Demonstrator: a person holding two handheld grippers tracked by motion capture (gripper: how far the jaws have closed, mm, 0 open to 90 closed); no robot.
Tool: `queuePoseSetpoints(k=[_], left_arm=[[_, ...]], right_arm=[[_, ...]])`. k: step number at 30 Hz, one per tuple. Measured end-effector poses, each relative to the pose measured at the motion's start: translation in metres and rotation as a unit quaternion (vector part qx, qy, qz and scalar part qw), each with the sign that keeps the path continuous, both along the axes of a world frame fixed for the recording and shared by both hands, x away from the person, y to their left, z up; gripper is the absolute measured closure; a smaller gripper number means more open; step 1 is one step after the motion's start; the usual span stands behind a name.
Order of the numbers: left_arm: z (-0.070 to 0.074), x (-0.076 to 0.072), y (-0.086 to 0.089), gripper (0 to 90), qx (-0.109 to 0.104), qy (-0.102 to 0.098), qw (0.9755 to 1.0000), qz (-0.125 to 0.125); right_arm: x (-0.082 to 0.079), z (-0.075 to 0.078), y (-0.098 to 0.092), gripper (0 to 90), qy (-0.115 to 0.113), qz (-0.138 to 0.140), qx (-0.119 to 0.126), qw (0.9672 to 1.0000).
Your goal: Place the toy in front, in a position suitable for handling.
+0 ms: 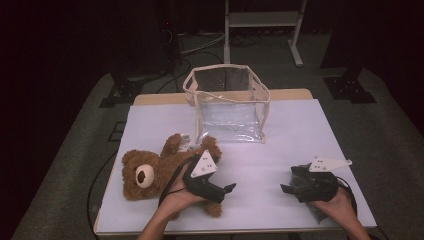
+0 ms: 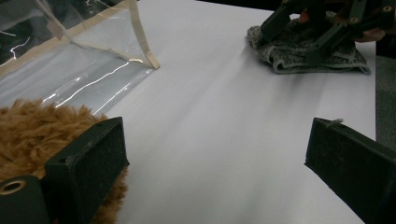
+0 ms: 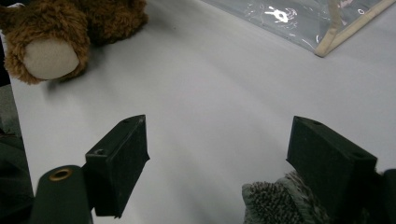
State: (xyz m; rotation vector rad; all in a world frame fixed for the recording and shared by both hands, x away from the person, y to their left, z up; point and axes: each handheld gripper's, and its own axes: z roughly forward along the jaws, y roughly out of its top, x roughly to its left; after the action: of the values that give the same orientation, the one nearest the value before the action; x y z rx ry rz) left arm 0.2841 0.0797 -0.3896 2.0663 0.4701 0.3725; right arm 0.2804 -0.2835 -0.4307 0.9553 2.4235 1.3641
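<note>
Nearest the high camera, two forearms bring in the grippers. The left gripper (image 1: 227, 188) rests with jaws apart and nothing between them, lying over the brown teddy bear (image 1: 150, 172) at the table's left. The right gripper (image 1: 286, 188), jaws likewise apart and unloaded, sits over a grey knitted cloth (image 2: 299, 49) at the right. A clear plastic bag (image 1: 227, 102) with beige trim stands open behind them on the white table (image 1: 300, 135). The bear appears light, soft and compressible; a limb or the torso would likely give the firmest pinch. The cloth looks limp, best taken at a bunched fold. No legible writing appears.
</note>
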Motion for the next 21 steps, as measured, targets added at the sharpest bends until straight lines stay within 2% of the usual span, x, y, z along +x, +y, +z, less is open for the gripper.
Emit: queuePoseSetpoints(k=[5, 10, 12, 13, 16, 21], left_arm=[[0.003, -0.002, -0.002, 4.7, 0.005, -0.008, 0.9999, -0.010], [0.009, -0.004, 0.001, 4.8, 0.000, -0.014, 0.9998, -0.015], [0.014, -0.005, 0.006, 4.8, 0.001, -0.026, 0.9995, -0.019], [0.014, -0.005, 0.006, 4.8, 0.001, -0.026, 0.9995, -0.019], [0.023, -0.004, 0.018, 4.8, -0.004, -0.040, 0.9991, -0.013], [0.032, -0.003, 0.037, 4.8, 0.002, -0.056, 0.9984, 0.002]], right_arm=[[-0.001, 0.000, -0.002, 19.1, -0.001, 0.001, 0.001, 1.0000], [-0.001, 0.001, -0.003, 19.0, -0.002, -0.003, 0.005, 1.0000], [-0.002, 0.003, -0.003, 18.8, 0.001, -0.001, 0.010, 0.9999], [-0.002, 0.003, -0.003, 18.8, 0.001, -0.001, 0.010, 0.9999], [-0.003, 0.009, 0.000, 18.4, -0.006, 0.003, 0.011, 0.9999], [-0.004, 0.017, 0.004, 18.4, -0.012, 0.014, 0.017, 0.9997]])
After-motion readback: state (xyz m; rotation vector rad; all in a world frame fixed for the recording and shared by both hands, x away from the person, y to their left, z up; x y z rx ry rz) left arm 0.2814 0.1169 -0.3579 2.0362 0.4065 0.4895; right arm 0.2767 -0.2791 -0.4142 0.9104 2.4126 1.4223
